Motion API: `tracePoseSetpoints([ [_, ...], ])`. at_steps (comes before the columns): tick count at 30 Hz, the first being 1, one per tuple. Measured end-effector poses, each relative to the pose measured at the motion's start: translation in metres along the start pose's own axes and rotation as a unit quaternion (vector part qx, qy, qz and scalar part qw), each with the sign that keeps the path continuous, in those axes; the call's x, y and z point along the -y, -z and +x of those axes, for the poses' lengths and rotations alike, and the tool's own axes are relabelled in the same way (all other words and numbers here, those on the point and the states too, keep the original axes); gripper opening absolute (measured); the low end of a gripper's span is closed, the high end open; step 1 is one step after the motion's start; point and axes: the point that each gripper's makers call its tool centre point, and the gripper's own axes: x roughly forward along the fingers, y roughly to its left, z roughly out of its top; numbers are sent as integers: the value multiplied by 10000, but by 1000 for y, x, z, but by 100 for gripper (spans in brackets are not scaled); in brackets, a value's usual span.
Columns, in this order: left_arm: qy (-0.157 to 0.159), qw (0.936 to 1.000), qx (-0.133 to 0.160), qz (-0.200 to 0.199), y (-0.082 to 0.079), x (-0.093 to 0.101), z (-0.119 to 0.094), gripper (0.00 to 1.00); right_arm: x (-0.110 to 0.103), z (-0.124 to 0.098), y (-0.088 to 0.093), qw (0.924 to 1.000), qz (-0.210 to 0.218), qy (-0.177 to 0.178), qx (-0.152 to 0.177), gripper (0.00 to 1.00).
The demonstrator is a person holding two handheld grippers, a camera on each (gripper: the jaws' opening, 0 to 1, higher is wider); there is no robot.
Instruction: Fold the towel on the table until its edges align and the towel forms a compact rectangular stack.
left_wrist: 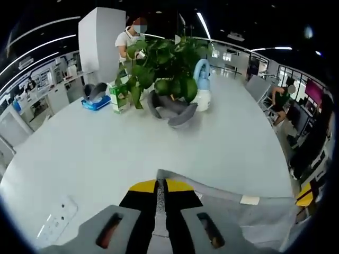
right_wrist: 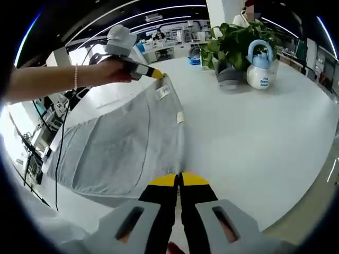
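Tongs first. Left tongs (left_wrist: 160, 186) are closed tight on a corner of the grey towel (left_wrist: 249, 203), the yellow tips pressed together with the cloth edge rising between them; a white tag (left_wrist: 249, 200) sits on the hem running off to the right. Right tongs (right_wrist: 179, 180) are likewise clamped narrow on the towel's near edge, cloth pinched at the yellow tips.

In the right gripper view the towel (right_wrist: 119, 143) hangs spread between the two tools, one corner at the right tongs and the far corner held up by the left tongs (right_wrist: 158, 74) in a person's hand (right_wrist: 108, 70). The sheet lies partly lifted, its lower part draped toward the white tabletop (right_wrist: 254, 137); whether the middle touches the surface cannot be told.

Containers, further out on the tabletop (left_wrist: 106, 148): a grey pot (left_wrist: 172, 112) holds a leafy green plant (left_wrist: 167, 66). Just beside it stands a white and blue kettle (left_wrist: 203, 87). A green and white carton (left_wrist: 118, 97) stands on the pot's other side, contents not visible. A blue tray (left_wrist: 96, 102) carries a grey object. A white power strip (left_wrist: 55, 222) lies near the left tongs.

Beyond the tabletop, a person in white (left_wrist: 127, 42) stands by a white pillar (left_wrist: 100, 42).
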Motion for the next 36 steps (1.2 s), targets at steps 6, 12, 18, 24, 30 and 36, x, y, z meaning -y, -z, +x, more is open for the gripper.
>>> tracePoseSetpoints([
  [6,-1,9999,148,86,-15,4,-6,5,6,-12,-9,9997,21,132,188,0],
  [12,-40,9995,293,115,-30,6,-11,5,9,-20,-13,9993,41,217,297,0],
  [18,-41,9994,336,113,-36,15,-15,5,11,-29,-16,9990,5,243,378,0],
  [24,-16,9989,471,72,-52,24,-19,5,17,-40,-19,9983,3,325,481,0],
  [30,-4,9986,516,90,-60,31,-20,5,26,-50,-21,9976,83,395,563,0],
  [36,-31,9981,595,132,-74,35,-18,5,34,-57,-25,9974,73,373,619,0],
])
